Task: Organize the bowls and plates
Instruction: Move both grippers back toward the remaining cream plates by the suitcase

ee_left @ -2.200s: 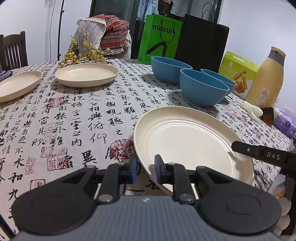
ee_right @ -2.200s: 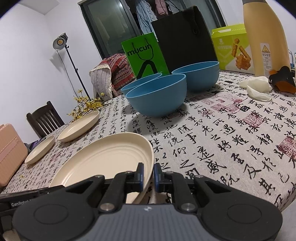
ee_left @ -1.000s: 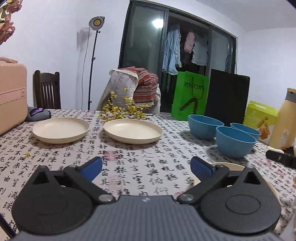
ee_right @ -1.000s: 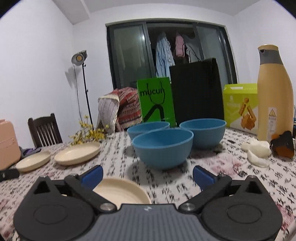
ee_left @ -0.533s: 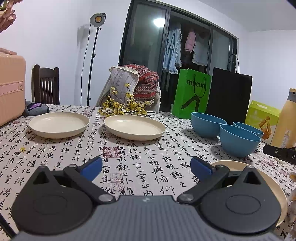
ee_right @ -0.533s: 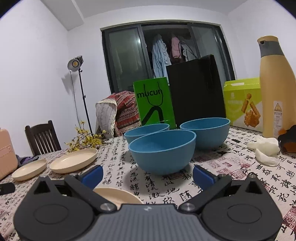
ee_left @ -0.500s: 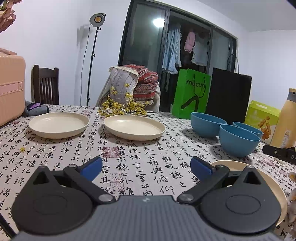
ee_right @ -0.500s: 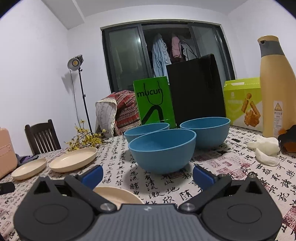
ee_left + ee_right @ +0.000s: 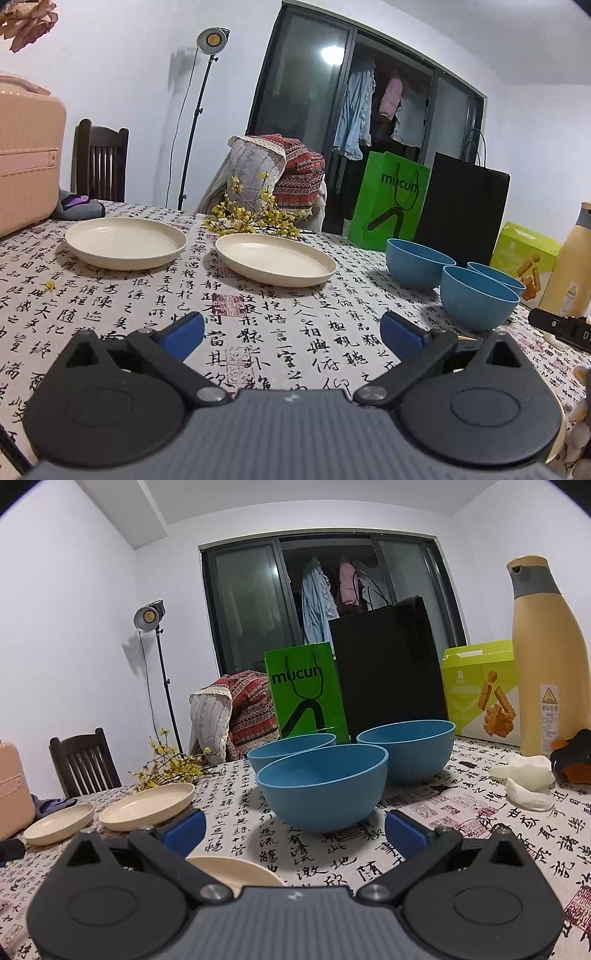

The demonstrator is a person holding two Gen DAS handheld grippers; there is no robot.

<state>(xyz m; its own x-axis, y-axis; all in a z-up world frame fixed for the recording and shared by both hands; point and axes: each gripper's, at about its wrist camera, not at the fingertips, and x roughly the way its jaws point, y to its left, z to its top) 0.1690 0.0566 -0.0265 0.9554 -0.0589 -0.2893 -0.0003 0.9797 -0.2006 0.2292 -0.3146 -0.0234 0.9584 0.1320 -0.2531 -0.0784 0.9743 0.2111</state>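
Two cream plates stand on the calligraphy-print tablecloth: a left plate [image 9: 125,242] and a middle plate [image 9: 275,258]. Three blue bowls cluster at the right; the nearest bowl [image 9: 322,786] sits just beyond my right gripper [image 9: 294,828], with two more bowls [image 9: 406,748] behind it. A third cream plate [image 9: 236,870] lies under and just before the right gripper, mostly hidden by it. My left gripper [image 9: 291,330] hangs open above bare cloth, holding nothing. The right gripper is open and empty too.
A green bag [image 9: 391,201] and a black bag [image 9: 463,214] stand at the back. A tan bottle [image 9: 548,664], a green snack box [image 9: 480,690] and white crumpled material [image 9: 526,779] sit at the right. Yellow flowers [image 9: 251,218] lie behind the plates. A pink case [image 9: 26,162] stands at the left.
Both grippers let go of the near plate's rim, opened wide and lifted. In the last half second the views shifted only slightly.
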